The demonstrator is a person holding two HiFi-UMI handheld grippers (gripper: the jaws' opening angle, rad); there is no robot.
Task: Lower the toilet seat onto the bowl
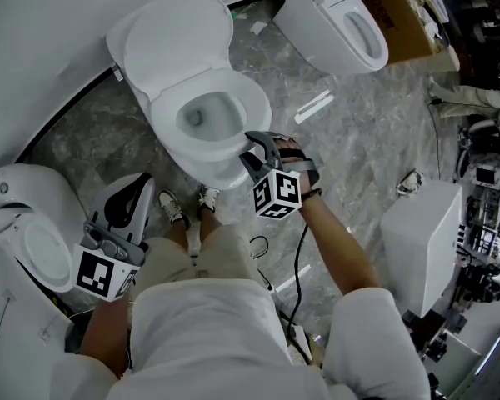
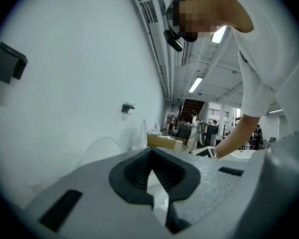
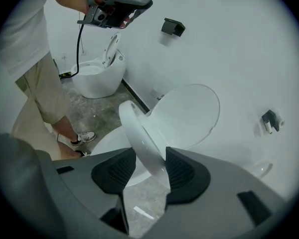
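A: Two grippers. Right one first?
B: Right gripper [image 3: 149,159] points down at the bowl [image 3: 102,144] front. Jaws part open, seat [image 3: 139,133] rim between them. Rim looks to touch one pad [image 3: 182,171], with a gap at the other. Not clamped.
A: Seat where?
B: Tilted, between up and down, front rim off the bowl. Lid [image 3: 189,114] upright behind it, against the wall [image 3: 229,44].
A: Left?
B: Left gripper [image 2: 150,152] off to the side by the person's shorts [image 1: 208,257], well apart from the seat, roughly level. Jaws closed tip to tip, nothing in them.
A: Around?
B: Grey marbled floor [image 1: 350,132]. Second toilet [image 1: 342,23] top right in head view, third toilet [image 1: 25,232] at the left edge.
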